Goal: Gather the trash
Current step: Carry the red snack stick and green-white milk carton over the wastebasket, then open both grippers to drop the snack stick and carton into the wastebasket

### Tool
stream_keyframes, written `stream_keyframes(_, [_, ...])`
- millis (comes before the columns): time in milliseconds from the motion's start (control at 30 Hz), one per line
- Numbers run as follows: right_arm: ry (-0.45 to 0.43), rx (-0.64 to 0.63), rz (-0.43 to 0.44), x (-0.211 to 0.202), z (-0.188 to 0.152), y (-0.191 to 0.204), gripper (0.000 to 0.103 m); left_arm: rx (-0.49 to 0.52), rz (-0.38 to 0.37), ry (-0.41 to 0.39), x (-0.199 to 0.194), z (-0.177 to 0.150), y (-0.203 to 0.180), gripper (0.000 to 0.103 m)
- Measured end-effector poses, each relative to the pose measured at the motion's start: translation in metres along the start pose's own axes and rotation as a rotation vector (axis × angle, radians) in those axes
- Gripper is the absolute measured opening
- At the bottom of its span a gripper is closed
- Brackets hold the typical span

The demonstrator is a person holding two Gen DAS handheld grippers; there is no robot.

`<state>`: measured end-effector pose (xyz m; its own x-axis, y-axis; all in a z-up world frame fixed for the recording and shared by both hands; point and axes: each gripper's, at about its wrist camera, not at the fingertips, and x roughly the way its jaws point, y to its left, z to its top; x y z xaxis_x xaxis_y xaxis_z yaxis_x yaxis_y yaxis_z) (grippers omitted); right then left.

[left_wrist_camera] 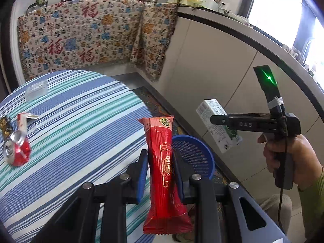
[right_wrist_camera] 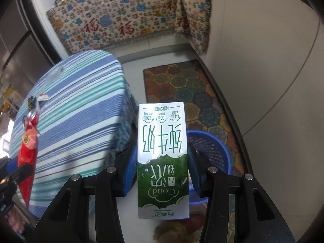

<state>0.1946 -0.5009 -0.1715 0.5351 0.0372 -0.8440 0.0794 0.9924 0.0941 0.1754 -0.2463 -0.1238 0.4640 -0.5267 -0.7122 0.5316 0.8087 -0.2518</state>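
**Both grippers loaded above the basket**

The left gripper [left_wrist_camera: 160, 174] is clamped on a red wrapper [left_wrist_camera: 165, 174]; the right gripper [right_wrist_camera: 162, 174] is clamped on a milk carton [right_wrist_camera: 163, 162]. A blue basket [right_wrist_camera: 212, 141] sits on the floor just beyond both. A crushed can [left_wrist_camera: 17, 150] lies on the striped surface [left_wrist_camera: 81, 121], left of the left gripper.

Daylight was admitted through the window [left_wrist_camera: 283, 14] at the upper right of the left wrist view, where the panes were blown out to white. A green flare was thrown off the right gripper [left_wrist_camera: 219, 120]. In the right wrist view, glare was washed across the upper half of the milk carton [right_wrist_camera: 162, 137]. Straight edges were bent by the fisheye lens, and the corners were darkened. The crushed can [left_wrist_camera: 17, 149] was slightly smeared.
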Motion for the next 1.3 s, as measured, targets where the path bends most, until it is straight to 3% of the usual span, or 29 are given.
stream_keyframes(233, [0.011,0.105,-0.034,0.03,-0.008,-0.059,0.048,0.049,-0.036,0.057,0.081,0.008,-0.049,0.025])
stream_keyframes(500, [0.014,0.192,-0.012,0.06,-0.023,-0.108,0.048,0.046,-0.059,0.125,0.163,0.008,-0.067,0.025])
stream_keyframes(1000, [0.033,0.287,0.034,0.086,-0.022,-0.143,0.053,0.086,-0.043,0.198,0.247,-0.006,-0.086,0.026])
stream_keyframes(1033, [0.033,0.299,0.037,0.087,-0.022,-0.146,0.064,0.089,-0.035,0.202,0.252,-0.007,-0.087,0.036])
stream_keyframes(1067, [0.03,0.309,0.033,0.087,-0.022,-0.147,0.07,0.09,-0.022,0.211,0.258,-0.007,-0.087,0.057])
stream_keyframes(1100, [0.022,0.319,0.032,0.086,-0.022,-0.149,0.071,0.088,-0.011,0.208,0.259,-0.008,-0.089,0.065])
stream_keyframes(1133, [0.017,0.325,0.034,0.084,-0.022,-0.151,0.071,0.085,-0.001,0.19,0.26,-0.008,-0.088,0.069])
stream_keyframes(1300, [-0.014,0.332,0.02,0.075,-0.021,-0.155,0.073,0.046,-0.016,0.164,0.249,0.001,-0.079,0.069])
